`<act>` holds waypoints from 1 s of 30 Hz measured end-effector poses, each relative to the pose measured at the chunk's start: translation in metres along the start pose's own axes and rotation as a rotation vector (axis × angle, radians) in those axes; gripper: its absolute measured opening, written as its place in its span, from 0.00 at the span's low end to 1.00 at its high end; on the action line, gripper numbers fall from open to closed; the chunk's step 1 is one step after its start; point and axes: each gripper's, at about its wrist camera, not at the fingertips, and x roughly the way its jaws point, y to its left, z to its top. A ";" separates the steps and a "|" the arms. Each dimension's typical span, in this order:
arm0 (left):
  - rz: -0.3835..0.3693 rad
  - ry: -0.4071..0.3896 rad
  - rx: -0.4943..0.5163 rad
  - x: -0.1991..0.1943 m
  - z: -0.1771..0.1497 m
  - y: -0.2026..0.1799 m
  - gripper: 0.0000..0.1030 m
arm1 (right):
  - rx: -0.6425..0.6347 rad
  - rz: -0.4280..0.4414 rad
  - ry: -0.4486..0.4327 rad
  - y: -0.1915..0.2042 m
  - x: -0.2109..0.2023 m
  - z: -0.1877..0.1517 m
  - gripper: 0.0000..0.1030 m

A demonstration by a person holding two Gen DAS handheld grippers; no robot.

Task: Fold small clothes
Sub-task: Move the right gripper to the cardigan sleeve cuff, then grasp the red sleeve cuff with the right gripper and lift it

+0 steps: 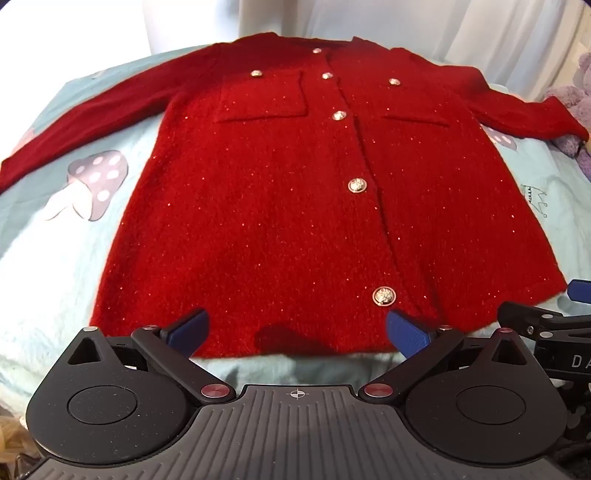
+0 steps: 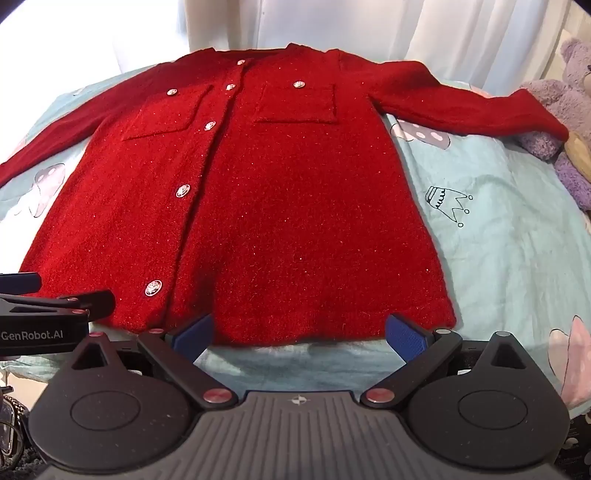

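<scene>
A red sparkly knit cardigan (image 1: pixel 280 206) (image 2: pixel 288 206) with silver buttons and two chest pockets lies flat and spread out, buttoned front up, both sleeves stretched sideways. My left gripper (image 1: pixel 297 332) hovers over the hem near the lowest button (image 1: pixel 383 296), its blue pads wide apart with nothing between them. My right gripper (image 2: pixel 299 332) stands open over the hem further right, also holding nothing. In the left wrist view the right gripper's body (image 1: pixel 546 332) shows at the right edge; in the right wrist view the left gripper's body (image 2: pixel 40 317) shows at the left edge.
The cardigan rests on a pale blue bedsheet (image 1: pixel 48 258) (image 2: pixel 509 236) printed with mushrooms and crowns. A purple plush toy (image 2: pixel 561 110) (image 1: pixel 580 107) lies at the far right by the sleeve end. White curtains (image 2: pixel 369 26) hang behind.
</scene>
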 end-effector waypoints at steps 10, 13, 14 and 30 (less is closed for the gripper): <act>-0.036 0.030 -0.004 0.014 -0.002 0.010 1.00 | 0.114 0.121 -0.012 -0.020 0.012 -0.006 0.96; -0.042 0.015 -0.058 0.020 0.010 0.016 1.00 | 0.152 0.199 -0.078 -0.046 0.017 0.001 0.96; -0.043 0.022 -0.080 0.021 0.015 0.018 1.00 | 0.171 0.209 -0.082 -0.058 0.021 0.007 0.96; 0.064 -0.094 -0.149 0.075 0.106 0.005 1.00 | 0.878 0.029 -0.419 -0.335 0.120 0.141 0.39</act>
